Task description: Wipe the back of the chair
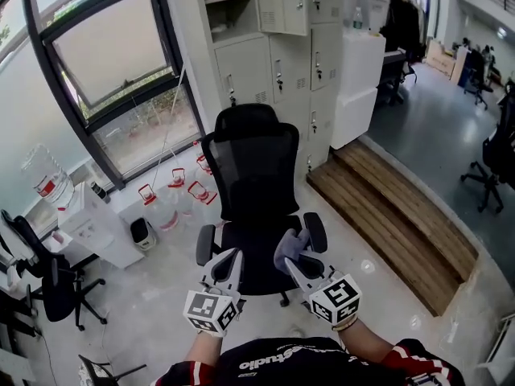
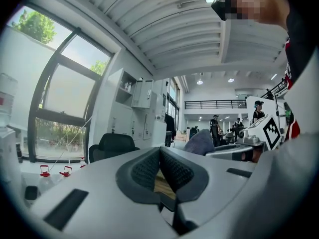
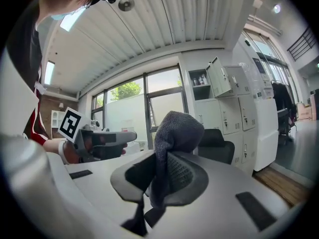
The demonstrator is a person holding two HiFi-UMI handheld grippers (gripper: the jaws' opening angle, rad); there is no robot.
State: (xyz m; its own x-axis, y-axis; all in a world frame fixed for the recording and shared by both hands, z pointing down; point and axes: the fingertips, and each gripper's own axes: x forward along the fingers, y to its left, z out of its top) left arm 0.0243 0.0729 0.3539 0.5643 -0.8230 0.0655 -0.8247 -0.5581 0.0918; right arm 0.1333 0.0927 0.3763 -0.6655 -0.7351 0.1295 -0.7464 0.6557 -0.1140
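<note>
**Cloth gripped, chair not yet touched**

Dark sleeves and a chest (image 1: 278, 368) with white print fill the bottom edge of the head view; of the lettering only the end, "studio", reads clearly. Just beyond, the right gripper (image 1: 294, 264) is clamped on a bunched grey cloth (image 1: 290, 246), which stands in a wad above the jaw tips with a tail hanging below them. The left gripper (image 1: 228, 257) has its jaws pressed together with nothing between them. The black office chair (image 1: 257, 215) stands ahead, facing the person, seat nearest and mesh backrest (image 1: 259, 163) upright behind it, with lockers (image 1: 278, 63) and a big window (image 1: 113, 55) beyond. Neither gripper touches it.

The step in hand looks like the reach to the backrest. The wad is small, so lay its broad side flat on the mesh rather than poking with the tips, and sweep from top to bottom in overlapping strokes. The chair is on castors and will likely roll or swivel under pressure, so the empty left gripper could brace an armrest (image 1: 206, 244). Press lightly, or the cloth may slip from the jaws.

Other writing: the marker cubes (image 1: 211, 310) carry only black-and-white square patterns, and the labels on the water bottles (image 1: 44, 179) by the window are too small to read
</note>
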